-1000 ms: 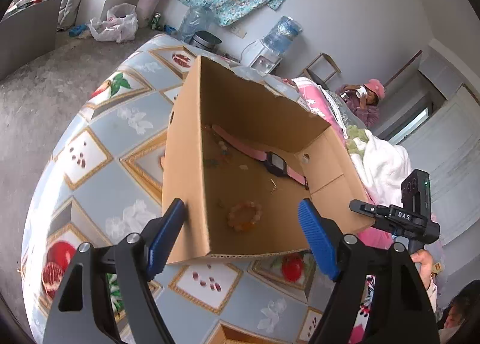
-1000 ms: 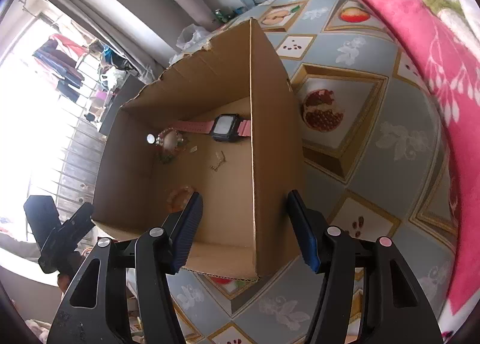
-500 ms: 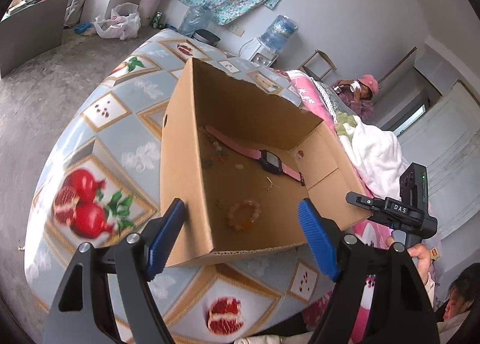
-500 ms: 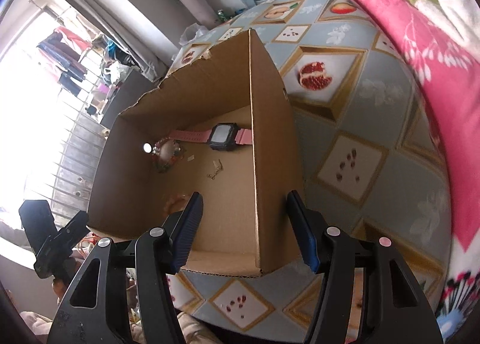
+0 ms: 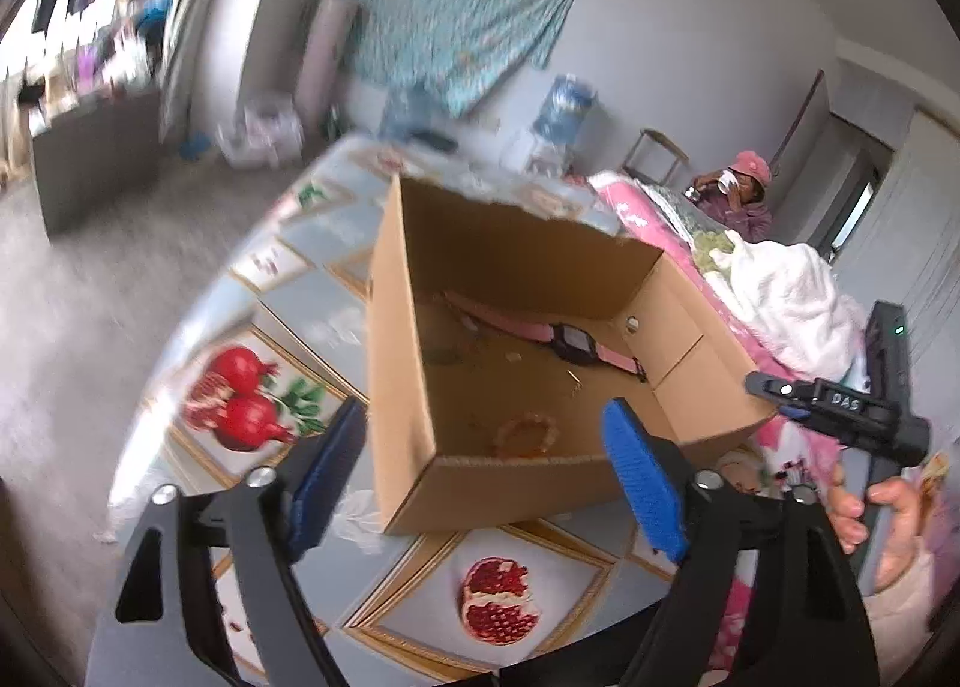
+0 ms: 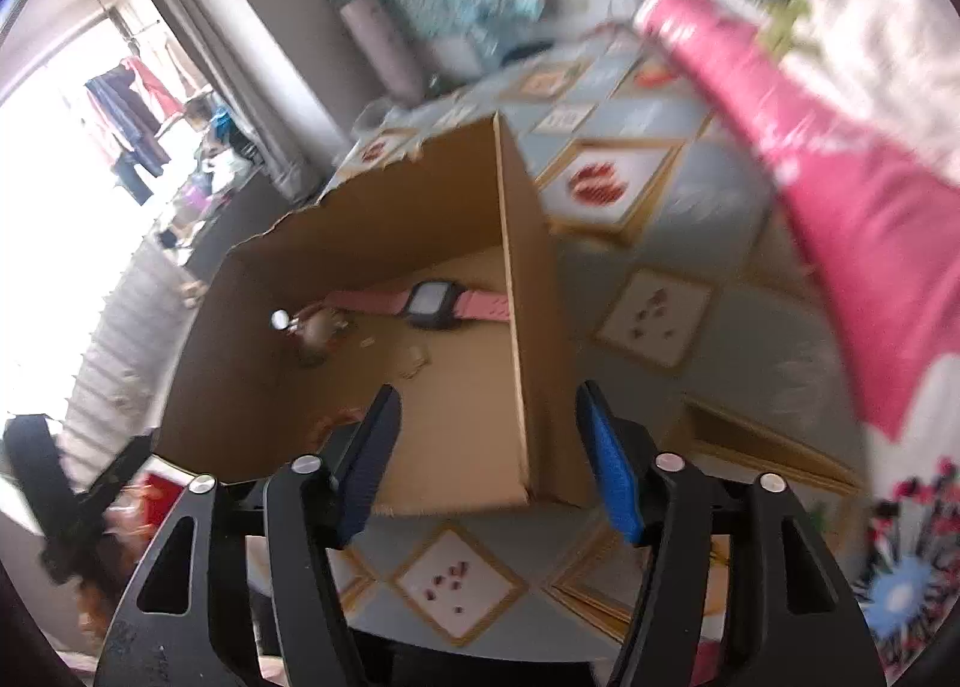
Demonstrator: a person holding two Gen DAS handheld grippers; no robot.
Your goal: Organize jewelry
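An open cardboard box (image 5: pixel 540 279) stands on the fruit-patterned cover (image 5: pixel 240 405) near its front edge. Inside lie a pink-strapped watch (image 5: pixel 573 340), a beaded bracelet (image 5: pixel 528 435) and some small pieces (image 6: pixel 318 327). My left gripper (image 5: pixel 486 477) spans the box's near left corner. Its jaws are opening and neither pad presses the cardboard. My right gripper (image 6: pixel 486 447) straddles the box's right wall (image 6: pixel 522 357), one finger inside and one outside. Those jaws are opening too, clear of the wall. The watch (image 6: pixel 435 303) shows against the back wall.
A pink blanket (image 6: pixel 840 177) and a white cloth (image 5: pixel 780 297) lie to the right of the box. A person (image 5: pixel 744 189) sits at the back by a water bottle (image 5: pixel 567 105). Grey floor (image 5: pixel 90 327) drops away on the left. A hand (image 5: pixel 888 513) grips the right tool.
The box has slid with both grippers across the cover toward its near edge. Both pairs of jaws have widened a little, and the left pad has come off the box's side.
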